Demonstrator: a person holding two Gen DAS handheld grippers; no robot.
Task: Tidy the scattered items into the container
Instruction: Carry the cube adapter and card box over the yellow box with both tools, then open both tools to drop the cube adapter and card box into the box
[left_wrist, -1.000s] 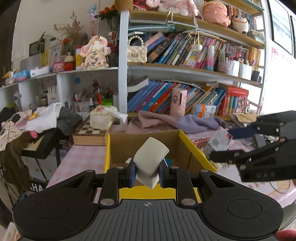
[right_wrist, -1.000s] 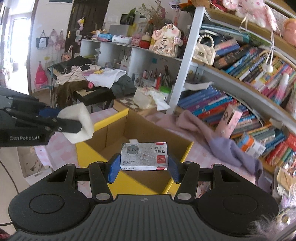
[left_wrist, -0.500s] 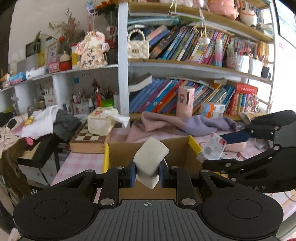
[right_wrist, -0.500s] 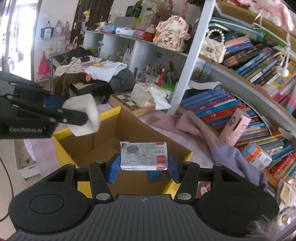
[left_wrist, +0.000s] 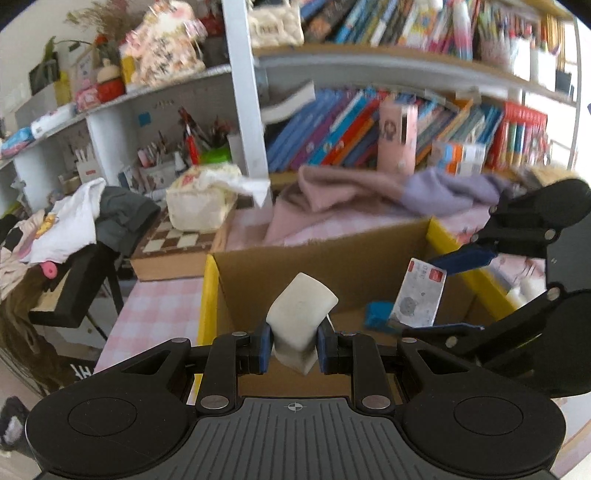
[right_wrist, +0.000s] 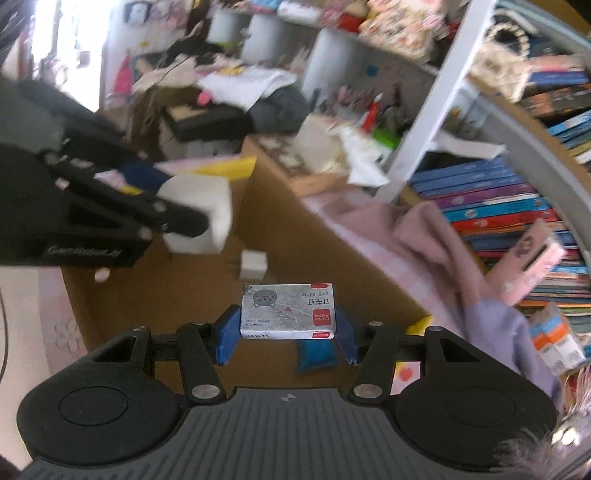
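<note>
Meanwhile, above the open cardboard box with its yellow-edged flaps, the left gripper pinches a white eraser-like block low on its two flat sides, the block tilting up over the box's near wall, while the right gripper clamps a small staple box by its short ends, held level over the box's interior. Both look light and rigid, the block probably slightly rubbery and grippy, the printed carton smoother and likelier to crush or slip if squeezed off-centre. Inside, on the box's floor, lie a small white cube and a blue item.
</note>
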